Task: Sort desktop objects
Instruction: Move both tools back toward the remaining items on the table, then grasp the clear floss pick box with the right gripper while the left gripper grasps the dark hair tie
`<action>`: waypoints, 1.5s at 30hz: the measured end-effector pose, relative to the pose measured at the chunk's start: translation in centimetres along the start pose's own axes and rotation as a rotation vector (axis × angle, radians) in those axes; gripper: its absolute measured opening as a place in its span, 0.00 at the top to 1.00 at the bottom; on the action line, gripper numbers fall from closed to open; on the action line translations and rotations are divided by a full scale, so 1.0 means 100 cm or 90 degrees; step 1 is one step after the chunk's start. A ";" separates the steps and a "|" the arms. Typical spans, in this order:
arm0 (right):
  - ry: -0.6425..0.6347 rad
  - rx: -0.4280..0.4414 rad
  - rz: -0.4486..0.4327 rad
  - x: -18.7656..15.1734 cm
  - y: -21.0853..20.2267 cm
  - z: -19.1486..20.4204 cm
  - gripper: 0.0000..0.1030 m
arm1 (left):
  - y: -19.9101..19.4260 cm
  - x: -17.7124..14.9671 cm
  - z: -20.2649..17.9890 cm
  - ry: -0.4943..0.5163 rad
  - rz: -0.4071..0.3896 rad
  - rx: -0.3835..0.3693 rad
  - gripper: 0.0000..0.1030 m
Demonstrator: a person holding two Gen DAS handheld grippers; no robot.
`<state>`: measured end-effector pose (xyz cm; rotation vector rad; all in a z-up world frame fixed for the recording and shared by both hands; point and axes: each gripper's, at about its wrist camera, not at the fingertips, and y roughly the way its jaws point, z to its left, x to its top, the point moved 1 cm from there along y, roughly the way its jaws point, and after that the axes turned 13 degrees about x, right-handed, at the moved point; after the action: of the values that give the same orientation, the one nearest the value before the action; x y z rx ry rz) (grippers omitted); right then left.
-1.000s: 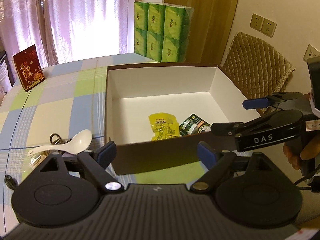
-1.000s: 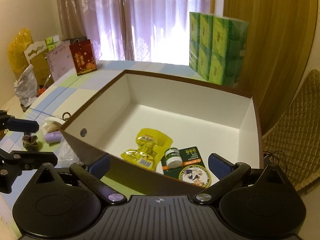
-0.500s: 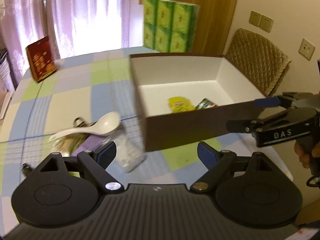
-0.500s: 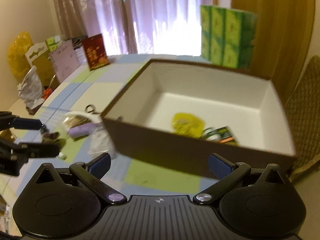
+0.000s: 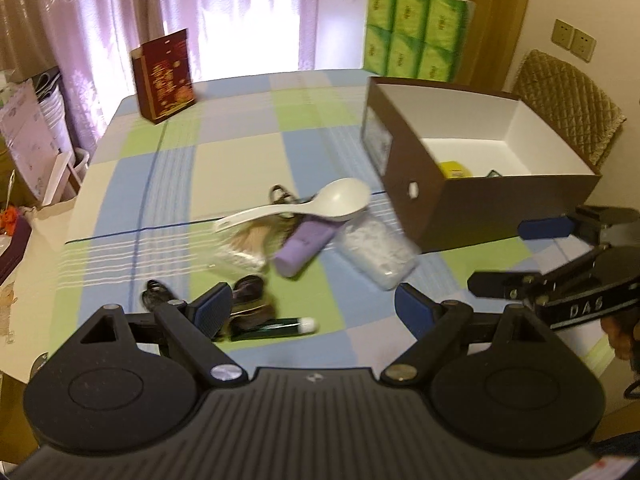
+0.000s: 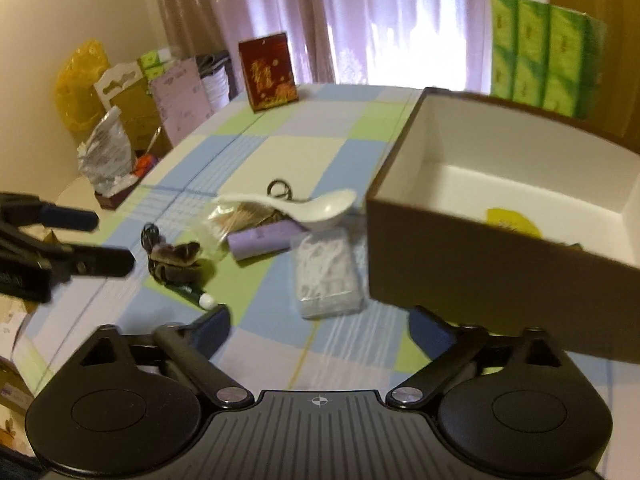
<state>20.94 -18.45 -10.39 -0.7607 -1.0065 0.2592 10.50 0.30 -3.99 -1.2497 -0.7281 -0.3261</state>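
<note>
Brown box [image 5: 472, 204], right of frame: its wall hides most of the yellow packet [image 5: 454, 169]; motion blur softens everything we see. Left gripper [image 5: 314, 308], jaws spread wide, empty, hovers low over the pile at centre: white spoon [image 5: 304, 208], purple tube [image 5: 306, 246], clear bag [image 5: 378, 254]. Right gripper [image 6: 320, 326], likewise wide and empty.

- Daylight pours through the curtains [image 5: 224, 20] at the back, blown out to white glare.
- The room is otherwise warm and dim.
- Motion blur smears the box [image 6: 500, 264] and the items on the tabletop [image 5: 240, 128].
- Fisheye distortion bends the edges, with dark corners.
</note>
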 end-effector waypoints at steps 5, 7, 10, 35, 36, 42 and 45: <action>0.009 -0.022 -0.006 -0.004 0.026 -0.002 0.23 | 0.015 -0.006 0.021 0.002 0.015 0.011 0.17; 0.012 -0.034 -0.013 -0.003 0.035 -0.006 0.23 | 0.021 -0.006 0.027 0.007 0.020 0.011 0.17; 0.013 -0.040 -0.020 -0.001 0.048 -0.012 0.23 | 0.030 -0.005 0.034 0.010 0.024 0.007 0.17; 0.002 -0.082 0.033 -0.034 0.041 -0.022 0.47 | 0.076 -0.005 0.035 0.067 0.052 -0.012 0.21; 0.004 -0.085 0.035 -0.037 0.036 -0.021 0.47 | 0.080 -0.005 0.033 0.072 0.053 -0.015 0.23; 0.043 -0.106 0.042 -0.055 0.011 -0.023 0.46 | 0.108 -0.006 0.021 0.114 0.070 -0.019 0.38; 0.054 -0.110 0.047 -0.060 0.002 -0.025 0.46 | 0.119 -0.010 0.017 0.144 0.080 -0.018 0.44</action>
<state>19.85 -22.62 -15.26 -0.9590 -0.9290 0.2032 16.29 5.39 -13.24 -1.2558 -0.4510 -0.3692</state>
